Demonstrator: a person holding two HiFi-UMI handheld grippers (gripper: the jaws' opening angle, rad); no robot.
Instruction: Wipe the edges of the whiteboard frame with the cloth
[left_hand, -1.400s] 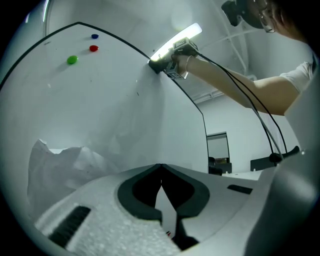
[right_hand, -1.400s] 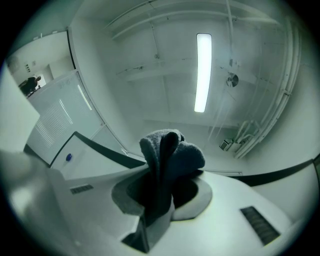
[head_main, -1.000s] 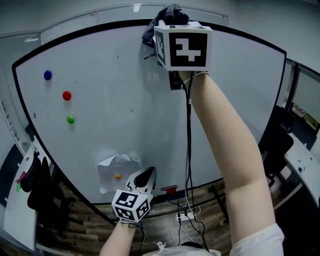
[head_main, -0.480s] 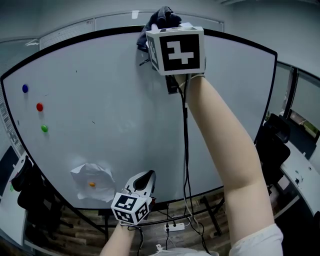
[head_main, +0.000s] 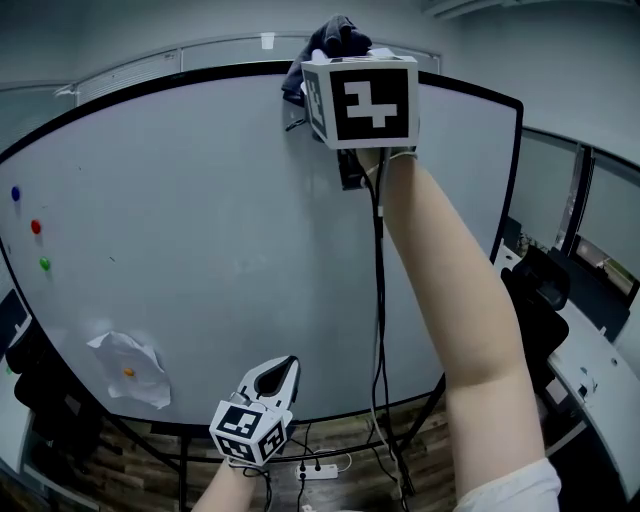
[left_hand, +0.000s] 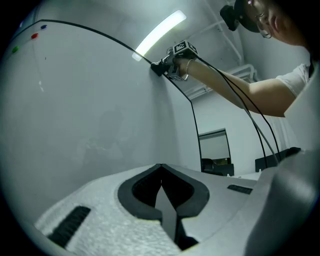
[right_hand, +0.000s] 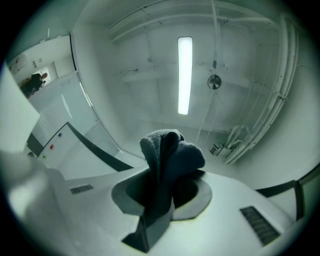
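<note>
A large whiteboard (head_main: 200, 230) with a black frame (head_main: 130, 92) fills the head view. My right gripper (head_main: 325, 50) is raised to the top edge, shut on a dark grey cloth (head_main: 335, 38) that lies against the frame there. In the right gripper view the cloth (right_hand: 167, 155) bunches up between the jaws, with the frame's edge (right_hand: 95, 147) running off to the left. My left gripper (head_main: 272, 380) hangs low near the board's bottom edge, shut and holding nothing. The left gripper view looks up the board (left_hand: 75, 100) toward the right gripper (left_hand: 175, 62).
Three small magnets, blue (head_main: 15, 193), red (head_main: 36, 227) and green (head_main: 44, 264), sit at the board's left. A crumpled paper (head_main: 128, 368) is pinned low on the left. Cables (head_main: 378, 330) hang from the right gripper. Office chairs (head_main: 545, 300) and desks stand at right.
The view has shifted right along the board: magnets and paper slid toward the left edge. My right gripper stays at the top frame with the cloth, and the left gripper has dropped a little.
</note>
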